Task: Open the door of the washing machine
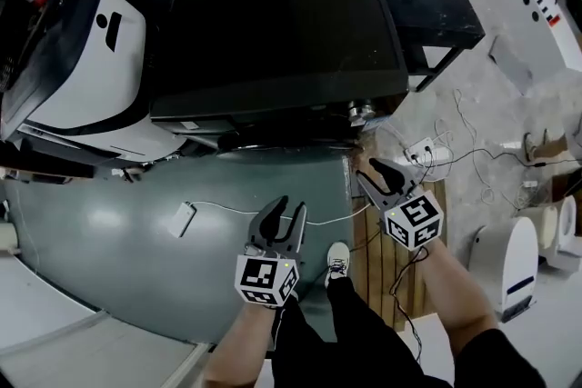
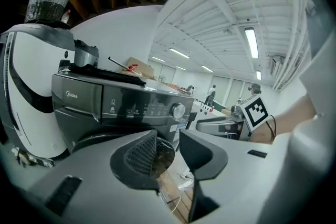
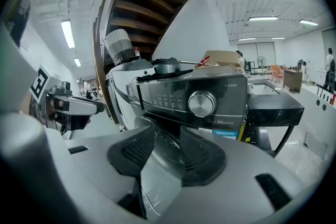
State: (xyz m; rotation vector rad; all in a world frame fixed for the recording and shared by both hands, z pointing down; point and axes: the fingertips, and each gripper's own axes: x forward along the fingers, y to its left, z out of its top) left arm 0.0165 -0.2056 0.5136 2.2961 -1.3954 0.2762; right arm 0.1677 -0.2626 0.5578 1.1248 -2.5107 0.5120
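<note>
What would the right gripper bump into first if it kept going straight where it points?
Most likely the washing machine, on its dark front just below the round knob. The right gripper has open jaws, and nothing else shows between them. How far away the machine is stays unclear.

Dark grey front-loader washing machine (image 1: pixel 282 32) seen standing upright, silver dial (image 3: pixel 202 104) on panel; round door (image 1: pixel 273 141) shut.

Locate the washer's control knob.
In the right gripper view, the silver knob sits at the right end of the washing machine's control panel, just above the right gripper.
</note>
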